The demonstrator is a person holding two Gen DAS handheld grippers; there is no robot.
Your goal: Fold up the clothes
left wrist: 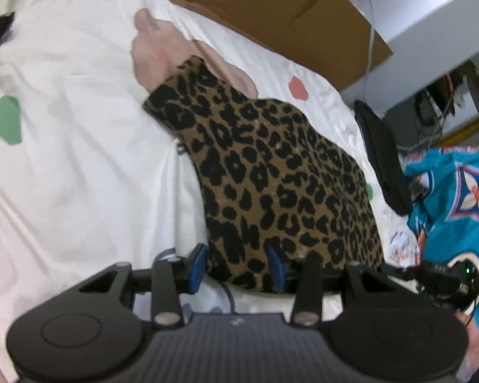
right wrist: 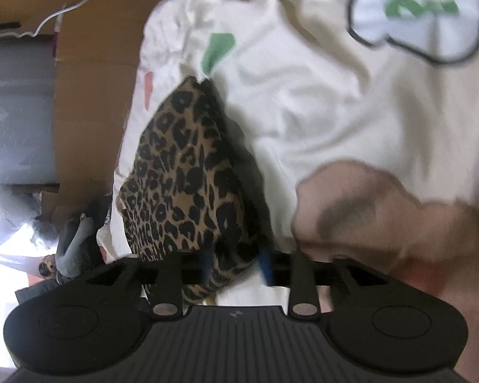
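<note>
A leopard-print garment [left wrist: 271, 172] lies stretched over the white printed sheet [left wrist: 79, 159]. Its far end rests on a pale pink cloth [left wrist: 153, 54]. My left gripper [left wrist: 237, 267] is at the garment's near hem. Its blue pads [left wrist: 197, 265] stand apart with flat fabric between them, and the right pad sits over the cloth. In the right wrist view the same garment [right wrist: 188, 172] rises in a bunched peak, and my right gripper [right wrist: 237, 263] is shut on a thick fold of it. The pink cloth [right wrist: 383, 217] lies blurred just right of that gripper.
A brown cardboard box [left wrist: 303, 9] runs along the bed's far side, with a white cable [left wrist: 370, 32] across it. A teal patterned cloth [left wrist: 456, 198] and a black item [left wrist: 383, 159] lie at the right. A flower print [right wrist: 421, 12] marks the sheet.
</note>
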